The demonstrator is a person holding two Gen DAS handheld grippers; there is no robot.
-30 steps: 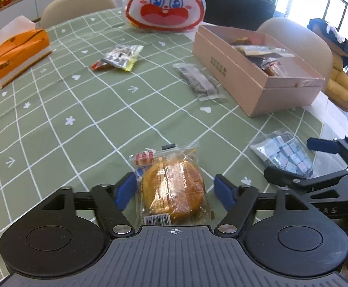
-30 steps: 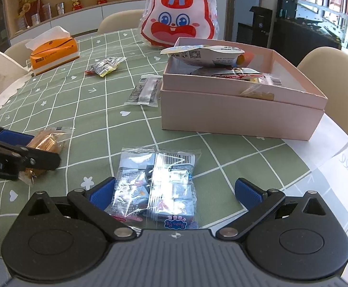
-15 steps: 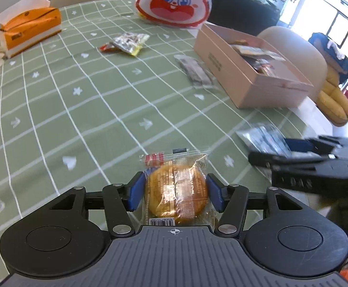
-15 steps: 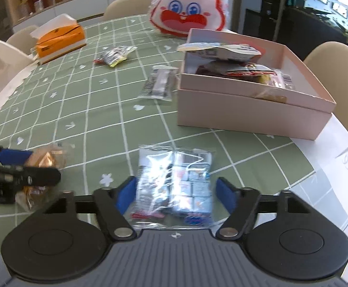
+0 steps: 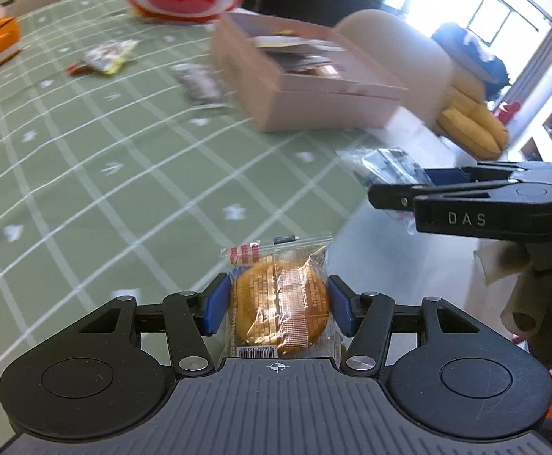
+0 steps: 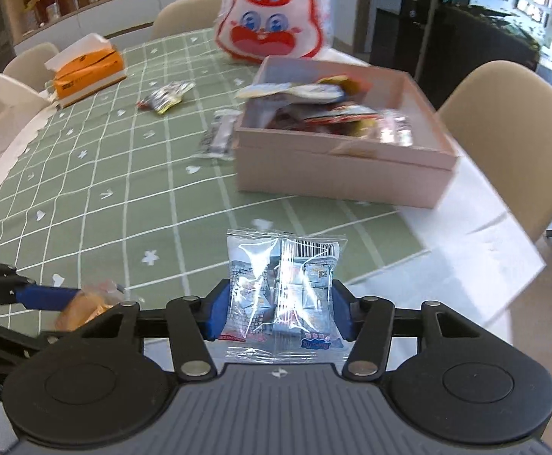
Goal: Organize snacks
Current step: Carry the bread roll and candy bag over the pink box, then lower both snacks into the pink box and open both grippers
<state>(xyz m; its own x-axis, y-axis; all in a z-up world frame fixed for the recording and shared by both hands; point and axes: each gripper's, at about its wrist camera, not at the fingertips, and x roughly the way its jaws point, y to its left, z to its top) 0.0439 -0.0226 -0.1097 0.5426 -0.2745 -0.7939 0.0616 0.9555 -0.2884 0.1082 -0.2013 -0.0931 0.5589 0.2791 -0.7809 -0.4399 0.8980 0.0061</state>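
Here the left gripper (image 5: 279, 305) has its blue pads (image 5: 215, 303) pressed against both sides of a wrapped round cake (image 5: 281, 303), pinching it and holding it clear of the green checked tablecloth (image 5: 86, 174). The right gripper (image 6: 279, 313) does likewise with a clear packet of small blue sweets (image 6: 281, 295), its pads tight on the packet's edges, the packet lifted off the table.

Take the pink box (image 6: 336, 174) as the landmark. Both held snacks sit on the near side of it, well apart from its front wall, the sweets packet roughly in line with the box and the cake further to the left of it. In the left wrist view the right gripper (image 5: 401, 189) reaches in from the right edge, carrying its packet (image 5: 389, 165) near the table's edge, in front of the box (image 5: 298, 87).

The box stands open and already holds a heap of wrapped snacks (image 6: 329, 110). Just beside its left wall lies a flat grey packet (image 6: 219, 136) on the cloth. Further left and behind that lies a small yellow and red packet (image 6: 165, 96). Behind the box stands a big white and red rabbit-face bag (image 6: 272, 26). Far to the left of the box, near the table's far edge, sits an orange tissue box (image 6: 86, 68). To the right of the box stands a beige chair (image 6: 511, 121). The background in both views is blurred.
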